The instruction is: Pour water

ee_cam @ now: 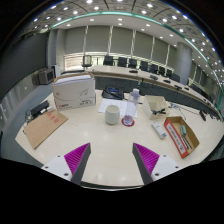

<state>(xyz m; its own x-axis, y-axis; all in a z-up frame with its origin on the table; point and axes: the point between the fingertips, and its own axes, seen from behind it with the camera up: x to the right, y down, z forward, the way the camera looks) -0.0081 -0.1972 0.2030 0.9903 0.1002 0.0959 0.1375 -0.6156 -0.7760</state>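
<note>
A clear plastic bottle (134, 98) with a pale cap stands on the cream table (110, 140), well beyond my fingers. Just in front of it sits a small purple-rimmed cup (128, 121). A white cup (111, 114) stands to their left. My gripper (112, 165) is open, its two fingers (76, 157) with magenta pads spread wide low over the near table, nothing between them.
A white box-shaped appliance (74, 92) stands at the back left, a flat cardboard piece (44, 127) at the left. An orange-red box (182, 136) and a white packet (158, 131) lie at the right. Chairs and long desks (150, 72) fill the room behind.
</note>
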